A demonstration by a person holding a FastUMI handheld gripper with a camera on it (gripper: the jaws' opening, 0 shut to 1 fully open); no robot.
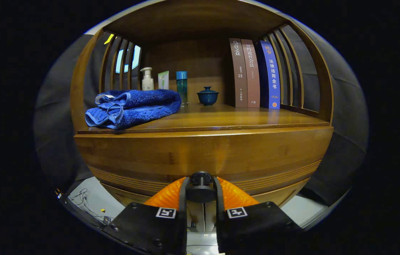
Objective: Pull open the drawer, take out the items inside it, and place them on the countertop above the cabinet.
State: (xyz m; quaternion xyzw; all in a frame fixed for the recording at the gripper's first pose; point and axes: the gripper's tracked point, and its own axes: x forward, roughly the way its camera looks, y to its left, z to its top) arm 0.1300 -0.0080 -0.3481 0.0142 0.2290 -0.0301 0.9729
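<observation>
A wooden cabinet fills the scene, its drawer front (203,156) a broad wooden band just below the countertop (242,118). A round dark knob (201,179) sticks out from the drawer's lower middle. My gripper (201,187) is shut on this knob, one finger pressing each side. The drawer's inside is hidden. On the countertop lies a folded blue towel (132,108) at the left.
Behind the towel stand a white pump bottle (147,79), a small pale box (163,80) and a teal tumbler (181,87). A dark lidded cup (207,95) sits mid-shelf, three upright books (254,73) at the right. Slatted sides enclose the shelf. Pale floor with cables (86,202) lies below.
</observation>
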